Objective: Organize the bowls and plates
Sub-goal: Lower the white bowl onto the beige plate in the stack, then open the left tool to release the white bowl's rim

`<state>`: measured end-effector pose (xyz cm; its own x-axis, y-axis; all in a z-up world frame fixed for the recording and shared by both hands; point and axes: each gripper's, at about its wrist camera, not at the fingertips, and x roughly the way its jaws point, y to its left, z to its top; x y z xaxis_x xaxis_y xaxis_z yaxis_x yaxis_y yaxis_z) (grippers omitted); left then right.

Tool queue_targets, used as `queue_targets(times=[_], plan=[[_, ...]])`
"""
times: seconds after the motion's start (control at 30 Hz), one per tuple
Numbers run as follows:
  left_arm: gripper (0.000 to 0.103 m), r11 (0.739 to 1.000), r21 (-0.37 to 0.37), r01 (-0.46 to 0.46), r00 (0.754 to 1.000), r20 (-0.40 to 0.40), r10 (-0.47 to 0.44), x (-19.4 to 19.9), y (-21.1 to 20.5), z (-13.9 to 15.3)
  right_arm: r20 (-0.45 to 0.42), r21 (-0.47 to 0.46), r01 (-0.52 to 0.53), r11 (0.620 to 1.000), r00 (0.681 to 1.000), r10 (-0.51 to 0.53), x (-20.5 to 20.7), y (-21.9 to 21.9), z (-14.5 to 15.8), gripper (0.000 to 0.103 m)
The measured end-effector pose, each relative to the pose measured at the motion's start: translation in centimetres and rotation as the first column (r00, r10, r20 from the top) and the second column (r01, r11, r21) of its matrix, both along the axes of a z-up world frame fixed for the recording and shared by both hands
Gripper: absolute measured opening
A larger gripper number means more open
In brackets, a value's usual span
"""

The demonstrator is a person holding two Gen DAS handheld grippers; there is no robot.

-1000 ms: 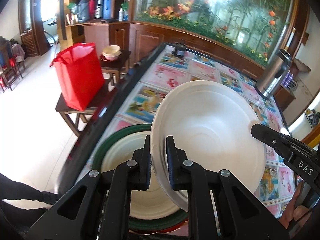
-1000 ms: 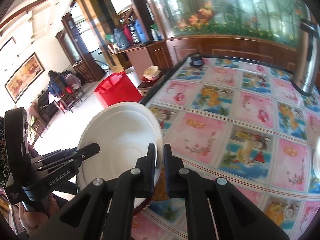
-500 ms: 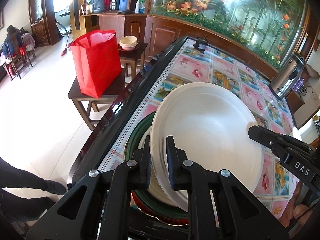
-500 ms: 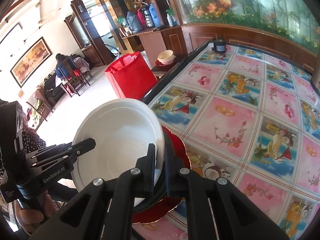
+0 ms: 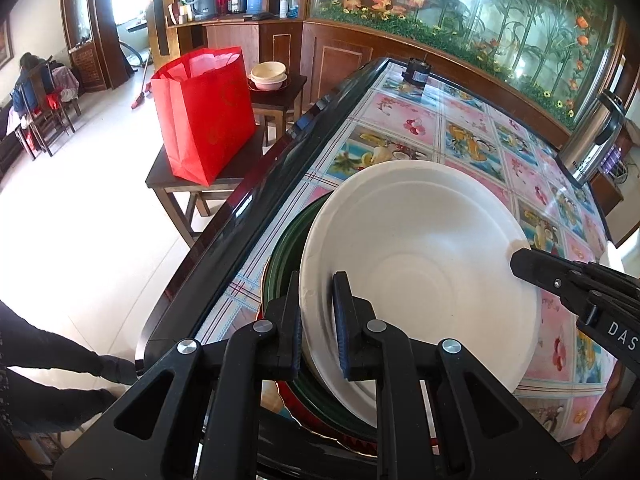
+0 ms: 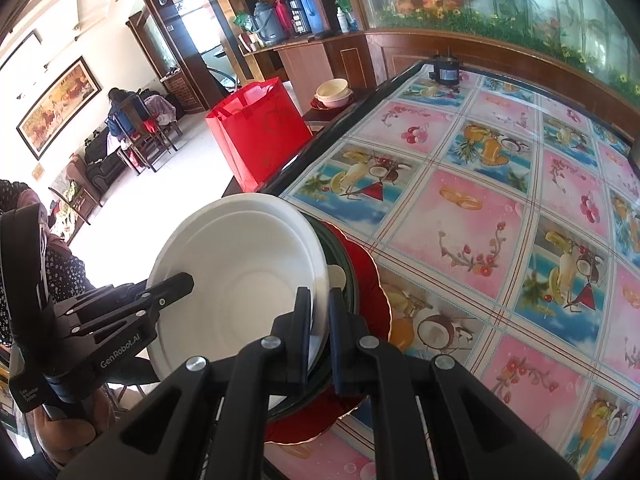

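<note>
Fruit-print tablecloth (image 6: pixel 460 216) covers most of the table; its black edge (image 5: pixel 224 240) runs diagonally at my left, and the dish stack sits close to that edge at the near corner. Past the edge, a red paper bag (image 5: pixel 204 112) stands on a low wooden stool (image 5: pixel 236 176), well apart from the stack. To my right the cloth is bare and open far out to a steel thermos (image 5: pixel 588 140) near the far side.

My left gripper (image 5: pixel 318 316) is pinched narrow on the near rim of the white plate (image 5: pixel 420 272). My right gripper (image 6: pixel 320 322) is clamped the same way on the opposite rim (image 6: pixel 240 280), so both carry the one plate. It is tilted over a dark green plate (image 5: pixel 286 252), which lies on a red scalloped plate (image 6: pixel 370 288) resting on the cloth. A pale dish sliver (image 6: pixel 336 276) shows on the green plate. I cannot tell whether the white plate's low edge already touches the stack; my gripper fingers hide that spot.
</note>
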<state>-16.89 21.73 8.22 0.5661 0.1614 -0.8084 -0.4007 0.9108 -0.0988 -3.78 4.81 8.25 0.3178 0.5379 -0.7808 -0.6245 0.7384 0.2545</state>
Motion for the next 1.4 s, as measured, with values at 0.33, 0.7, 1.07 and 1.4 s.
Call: queue_targets(times=[0.33, 0.7, 1.07, 1.4], plan=[[0.014, 0.997, 0.069, -0.018, 1.000, 0.006, 0.017, -0.1, -0.5, -0.5, 0.009, -0.025, -0.003, 1.000, 1.000, 0.003, -0.7, 0.2, -0.6, 0.009], [0.042, 0.996, 0.083, -0.036, 0.999, 0.041, 0.033, -0.6, -0.7, 0.6, 0.008, 0.016, 0.018, 1.000, 1.000, -0.019, -0.8, -0.9, 0.0, 0.009], [0.072, 0.975, 0.203, -0.094, 0.985, 0.162, 0.061, -3.1, -1.7, 4.5, 0.030, 0.042, 0.013, 0.999, 0.999, -0.014, -1.9, -1.1, 0.2, 0.017], [0.072, 0.981, 0.187, -0.049, 0.970, 0.241, 0.002, -1.9, -4.6, 6.6, 0.104, 0.071, 0.068, 0.995, 0.992, -0.075, -2.6, -3.5, 1.9, 0.040]])
